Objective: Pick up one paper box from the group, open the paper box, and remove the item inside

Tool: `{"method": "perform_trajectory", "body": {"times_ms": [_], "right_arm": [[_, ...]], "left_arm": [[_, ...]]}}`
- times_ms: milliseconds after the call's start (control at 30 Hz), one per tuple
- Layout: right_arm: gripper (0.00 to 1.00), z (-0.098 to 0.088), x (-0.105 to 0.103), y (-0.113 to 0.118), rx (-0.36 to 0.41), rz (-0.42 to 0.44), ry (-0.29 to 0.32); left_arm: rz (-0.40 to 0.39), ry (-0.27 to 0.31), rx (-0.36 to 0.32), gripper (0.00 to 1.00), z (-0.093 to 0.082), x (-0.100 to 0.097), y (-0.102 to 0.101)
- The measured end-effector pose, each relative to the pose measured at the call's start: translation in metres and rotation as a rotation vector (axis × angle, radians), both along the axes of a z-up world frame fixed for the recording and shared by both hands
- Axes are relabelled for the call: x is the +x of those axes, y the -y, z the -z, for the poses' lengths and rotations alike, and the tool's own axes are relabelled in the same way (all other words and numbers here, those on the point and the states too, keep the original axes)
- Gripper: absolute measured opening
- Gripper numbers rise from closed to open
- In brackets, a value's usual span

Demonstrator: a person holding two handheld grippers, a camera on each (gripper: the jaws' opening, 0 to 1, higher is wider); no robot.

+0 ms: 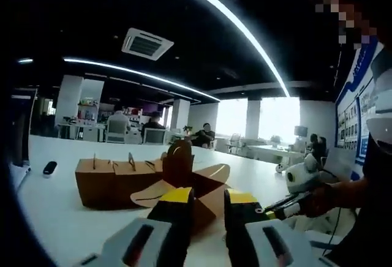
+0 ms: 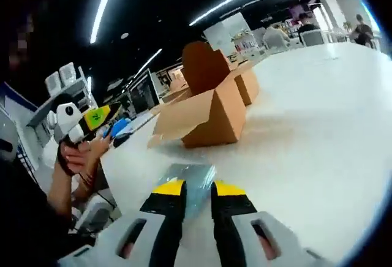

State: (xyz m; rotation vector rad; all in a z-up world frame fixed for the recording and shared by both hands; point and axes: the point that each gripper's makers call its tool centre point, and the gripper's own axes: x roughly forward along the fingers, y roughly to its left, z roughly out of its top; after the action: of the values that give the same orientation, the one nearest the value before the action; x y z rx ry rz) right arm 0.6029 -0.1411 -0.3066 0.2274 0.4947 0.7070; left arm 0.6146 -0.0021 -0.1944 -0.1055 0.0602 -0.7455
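Observation:
An open brown paper box stands on the white table, flaps spread and one tall flap up. Closed brown boxes sit in a row to its left. My left gripper hovers just short of the open box, its yellow-tipped jaws close together with nothing between them. My right gripper is shut on a clear plastic-wrapped item, held low over the table and apart from the open box. A hand holds the left gripper off to the box's side. The right gripper enters from the right.
A small black object lies near the table's far left edge. A blue thing lies beyond the open box. More brown boxes stand behind it. People sit at desks in the background. Bare table spreads to the right.

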Motion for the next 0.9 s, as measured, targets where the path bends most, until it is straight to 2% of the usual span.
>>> {"method": "perform_trajectory", "body": {"times_ms": [200,433,533,633,700,900], "right_arm": [[0.27,-0.01,0.003,0.001,-0.002,-0.005,0.072],[0.28,-0.021,0.007,0.008,-0.01,0.005,0.128],[0.28,-0.027,0.01,0.017,-0.046,0.007,0.174],[0.28,-0.036,0.011,0.027,-0.117,-0.036,0.229],[0.28,-0.048,0.015,0.035,-0.145,-0.047,0.274],[0.29,-0.086,0.026,0.046,-0.126,-0.062,0.353]], "left_arm": [[-0.014,-0.007,0.001,0.22,0.003,0.001,-0.006],[-0.016,-0.012,-0.002,0.22,0.004,0.002,-0.01],[-0.014,-0.01,-0.003,0.21,0.005,0.001,-0.01],[-0.004,-0.01,0.002,0.19,0.006,-0.001,-0.01],[0.002,-0.007,0.006,0.19,0.006,-0.002,-0.009],[-0.011,-0.019,0.048,0.24,-0.001,0.004,-0.017]]}}
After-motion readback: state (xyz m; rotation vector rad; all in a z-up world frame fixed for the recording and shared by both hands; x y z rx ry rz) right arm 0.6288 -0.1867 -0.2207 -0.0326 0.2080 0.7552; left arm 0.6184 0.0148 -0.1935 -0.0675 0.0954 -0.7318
